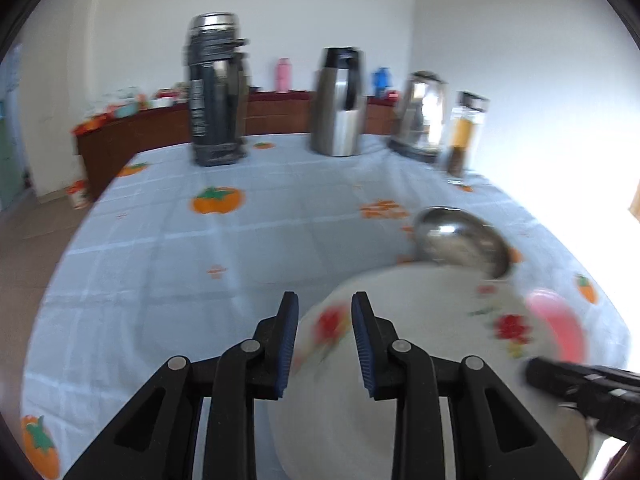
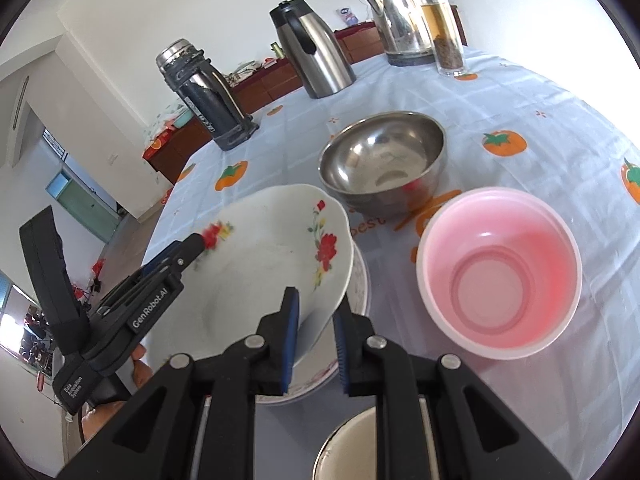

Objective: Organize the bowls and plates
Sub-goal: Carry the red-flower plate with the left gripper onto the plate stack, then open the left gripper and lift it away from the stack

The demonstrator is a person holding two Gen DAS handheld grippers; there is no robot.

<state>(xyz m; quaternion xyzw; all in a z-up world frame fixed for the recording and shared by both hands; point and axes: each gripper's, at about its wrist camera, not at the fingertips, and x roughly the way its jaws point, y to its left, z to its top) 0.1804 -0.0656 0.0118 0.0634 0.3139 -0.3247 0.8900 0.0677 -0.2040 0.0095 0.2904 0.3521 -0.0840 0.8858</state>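
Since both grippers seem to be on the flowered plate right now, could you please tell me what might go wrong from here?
1. The flowered plate is tilted and held only at its rim by the right gripper and left gripper; uneven motion could let it slip or twist free.
2. It hangs just above another plate; a drop could chip both.
3. The steel bowl and pink bowl stand close by; a swing of the plate might knock them.
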